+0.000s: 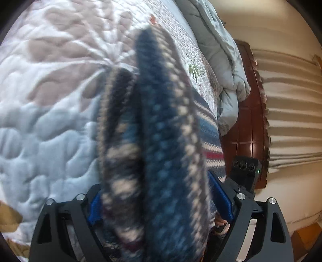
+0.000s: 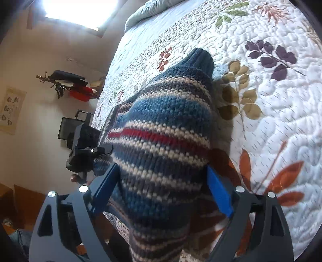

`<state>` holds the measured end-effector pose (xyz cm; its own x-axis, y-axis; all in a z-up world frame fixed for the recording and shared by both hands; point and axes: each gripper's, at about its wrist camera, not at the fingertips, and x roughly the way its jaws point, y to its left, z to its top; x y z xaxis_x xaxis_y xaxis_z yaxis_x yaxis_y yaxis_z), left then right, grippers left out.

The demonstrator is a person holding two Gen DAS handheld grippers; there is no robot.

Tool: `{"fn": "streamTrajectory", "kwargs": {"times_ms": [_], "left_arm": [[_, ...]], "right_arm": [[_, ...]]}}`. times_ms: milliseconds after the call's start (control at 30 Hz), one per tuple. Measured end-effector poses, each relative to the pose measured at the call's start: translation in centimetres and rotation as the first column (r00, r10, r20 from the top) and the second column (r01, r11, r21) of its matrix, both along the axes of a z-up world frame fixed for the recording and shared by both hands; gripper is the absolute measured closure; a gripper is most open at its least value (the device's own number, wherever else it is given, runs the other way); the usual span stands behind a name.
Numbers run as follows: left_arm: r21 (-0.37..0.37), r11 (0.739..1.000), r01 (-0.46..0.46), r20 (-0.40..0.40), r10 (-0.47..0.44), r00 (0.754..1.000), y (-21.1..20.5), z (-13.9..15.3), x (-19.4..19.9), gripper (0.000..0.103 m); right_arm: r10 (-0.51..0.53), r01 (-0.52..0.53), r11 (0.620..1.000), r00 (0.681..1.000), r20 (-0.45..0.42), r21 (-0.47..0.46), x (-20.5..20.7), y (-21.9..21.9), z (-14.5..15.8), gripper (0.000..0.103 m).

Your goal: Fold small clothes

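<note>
In the left wrist view, the left gripper [image 1: 161, 203] stands with its jaws wide apart, blue pads [image 1: 221, 197] on either side of the sweater [image 1: 161, 141]. The knit, striped in blue, cream and grey, bulges up between the fingers and fills the middle of the view; it is blurred, and whether the pads press on it cannot be told, though a gap shows beside the right pad. Beyond the sweater lies the quilt [image 1: 50, 90] of the bed, pale with quilted swirls. Farther right a grey duvet [image 1: 225, 70] is bunched on the bed's edge, beside a dark wooden door [image 1: 247, 121] and a curtain [image 1: 291, 110]. The other gripper's camera block shows just past the right finger.

In the right wrist view, the right gripper [image 2: 163, 193] is likewise spread wide, its pads [image 2: 219, 193] flanking a sleeve-like fold of the sweater [image 2: 161, 131], which carries a red stripe and ends in a dark blue ribbed cuff [image 2: 199, 60] pointing away. The cloth rests on the quilt [image 2: 281, 121], here printed with orange, olive and purple leaves. The left gripper [image 2: 86, 149] appears at the sweater's left edge. Far off, the duvet [image 2: 145, 12] lies at the head of the bed, and on the wall hang a coat rack [image 2: 66, 82] with dark and red things and a picture [image 2: 12, 110].
</note>
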<state>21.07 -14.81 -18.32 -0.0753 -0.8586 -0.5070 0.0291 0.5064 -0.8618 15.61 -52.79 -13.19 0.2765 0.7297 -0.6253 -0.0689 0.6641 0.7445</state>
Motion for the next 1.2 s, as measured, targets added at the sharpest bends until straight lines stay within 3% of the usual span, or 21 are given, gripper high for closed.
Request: {"fn": "streamTrajectory", "kwargs": {"times_ms": [67,133,233,333,500,633,767,933,1033,1133,1167,1200], "left_arm": [[0.051,0.998,0.04,0.026,-0.041,0.999,-0.7,0.6,-0.1,0.031],[0.082,0.996,0.04,0.037,-0.043,0.998,-0.7,0.9,-0.3,0.047],[0.075,0.997,0.015,0.037,-0.018,0.999,-0.2,1.4,-0.6,0.054],[0.086,0.996,0.01,0.088,-0.017,0.996,-0.5,3.0,-1.6,0.055],[0.072,0.997,0.026,0.15,-0.036,0.988,-2.2,4.9,-3.3,0.056],[0.106,0.994,0.001,0.12,-0.014,0.993,-2.1,1.9,-2.9,0.053],[0.027,0.999,-0.021,0.077,0.019,0.997,-0.9,0.1,-2.8,0.051],[0.092,0.995,-0.031,0.081,0.024,0.996,-1.0,2.0,-3.6,0.04],[0.108,0.994,-0.02,0.059,0.014,0.998,0.0,2.5,-4.9,0.03],[0.108,0.994,-0.012,0.021,0.01,1.0,0.5,1.8,-7.2,0.026],[0.099,0.995,-0.011,0.004,0.011,1.0,0.5,1.4,-7.8,0.025],[0.092,0.996,-0.014,-0.009,0.014,1.0,0.5,1.1,-8.2,0.025]], "right_arm": [[0.007,-0.007,1.0,1.0,-0.01,0.007,0.5,0.3,-0.3,0.017],[0.014,-0.014,1.0,1.0,-0.006,-0.008,0.7,0.7,-0.4,0.031],[0.011,-0.011,1.0,1.0,0.021,-0.027,0.4,1.2,0.4,0.046],[0.014,-0.01,0.998,0.999,0.051,-0.061,0.0,1.4,1.5,0.052],[0.021,-0.01,0.995,0.993,0.118,-0.098,-0.8,0.3,3.3,0.053],[0.015,-0.005,0.985,0.998,0.058,-0.173,-0.3,0.5,1.2,0.049],[0.008,0.0,0.989,0.999,0.053,-0.149,0.0,0.6,0.6,0.043],[-0.004,0.013,0.987,0.999,0.053,-0.158,-1.5,1.1,1.5,0.026],[-0.004,0.008,0.993,0.999,0.042,-0.118,-4.2,-0.1,1.2,0.022],[-0.003,0.003,0.994,1.0,-0.002,-0.109,-6.9,-0.6,-0.3,0.025],[0.001,-0.003,0.995,1.0,-0.02,-0.102,-7.6,-0.5,-0.9,0.03],[0.01,-0.014,0.997,0.999,-0.048,-0.074,-8.3,-0.1,-1.8,0.044]]}}
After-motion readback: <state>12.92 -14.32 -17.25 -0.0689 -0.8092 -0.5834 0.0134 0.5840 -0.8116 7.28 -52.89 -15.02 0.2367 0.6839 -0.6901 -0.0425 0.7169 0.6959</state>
